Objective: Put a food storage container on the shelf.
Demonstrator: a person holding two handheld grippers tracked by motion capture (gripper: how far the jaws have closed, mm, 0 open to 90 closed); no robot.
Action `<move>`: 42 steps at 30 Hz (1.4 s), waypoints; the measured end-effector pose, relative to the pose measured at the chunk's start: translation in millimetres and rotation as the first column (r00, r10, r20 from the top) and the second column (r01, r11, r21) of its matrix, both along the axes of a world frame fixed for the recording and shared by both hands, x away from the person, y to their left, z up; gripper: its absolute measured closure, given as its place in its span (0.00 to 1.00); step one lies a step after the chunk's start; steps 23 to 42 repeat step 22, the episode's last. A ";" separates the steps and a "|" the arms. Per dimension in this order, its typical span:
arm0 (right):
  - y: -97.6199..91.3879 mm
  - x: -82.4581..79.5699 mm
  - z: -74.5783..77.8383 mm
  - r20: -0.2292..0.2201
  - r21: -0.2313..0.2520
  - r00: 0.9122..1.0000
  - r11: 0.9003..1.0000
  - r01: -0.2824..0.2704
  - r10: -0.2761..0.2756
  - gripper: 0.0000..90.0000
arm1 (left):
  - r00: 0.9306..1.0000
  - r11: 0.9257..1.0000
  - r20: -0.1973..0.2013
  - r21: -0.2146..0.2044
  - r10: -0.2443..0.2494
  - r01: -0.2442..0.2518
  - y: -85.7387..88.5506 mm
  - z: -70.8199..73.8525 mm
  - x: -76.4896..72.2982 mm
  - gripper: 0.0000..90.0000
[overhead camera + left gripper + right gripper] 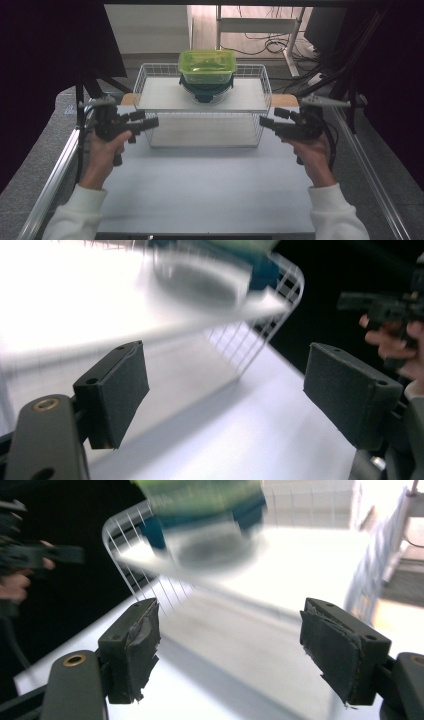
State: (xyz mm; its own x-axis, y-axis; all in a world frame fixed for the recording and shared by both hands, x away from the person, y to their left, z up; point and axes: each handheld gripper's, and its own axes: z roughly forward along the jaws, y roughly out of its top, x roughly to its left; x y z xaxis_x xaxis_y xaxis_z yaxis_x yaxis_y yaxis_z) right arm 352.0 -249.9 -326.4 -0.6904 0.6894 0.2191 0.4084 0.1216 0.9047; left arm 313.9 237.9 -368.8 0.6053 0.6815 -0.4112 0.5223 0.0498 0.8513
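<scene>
A green see-through lidded box (207, 65) is stacked on a dark teal container (206, 91) on the top shelf of a white wire rack (155, 95). My left gripper (147, 121) is held at the rack's left side, jaws pointing inward, open and empty. My right gripper (267, 121) mirrors it at the rack's right side, also open and empty. In the left gripper view the open gripper (232, 390) frames the blurred rack (260, 335) and the teal container (262, 275). In the right gripper view the gripper (235, 645) stands wide apart below the stacked boxes (200, 505).
The rack stands at the far edge of a white table (210, 185), with a lower shelf (205, 132) under the top one. Metal rails (55, 175) run along both table sides. Black curtains, cables and a stand (295, 35) lie beyond.
</scene>
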 end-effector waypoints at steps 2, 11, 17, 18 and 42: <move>-4.0 -6.1 -15.4 -0.009 -0.027 1.000 1.000 0.008 -0.008 0.26 | 1.000 0.999 0.005 0.043 0.008 -0.008 -0.8 -14.4 -9.4 0.20; -18.5 -27.3 -84.6 -0.096 -0.069 0.995 0.997 0.019 -0.026 0.26 | 0.999 0.988 -0.025 0.150 0.032 -0.027 -5.7 -77.4 -36.3 0.22; -17.5 -35.2 -115.7 -0.157 -0.132 0.987 0.991 0.003 -0.024 0.26 | 0.998 0.984 -0.059 0.179 0.021 -0.010 -16.7 -96.8 -41.3 0.22; -16.9 -35.3 -116.4 -0.158 -0.139 0.987 0.990 0.001 -0.023 0.26 | 0.998 0.985 -0.059 0.173 0.020 -0.010 -17.3 -96.9 -41.1 0.22; -16.5 -37.0 -112.2 -0.124 -0.130 0.992 0.991 0.007 -0.023 0.26 | 0.998 0.983 -0.060 0.184 0.036 -0.024 -18.8 -98.9 -39.8 0.22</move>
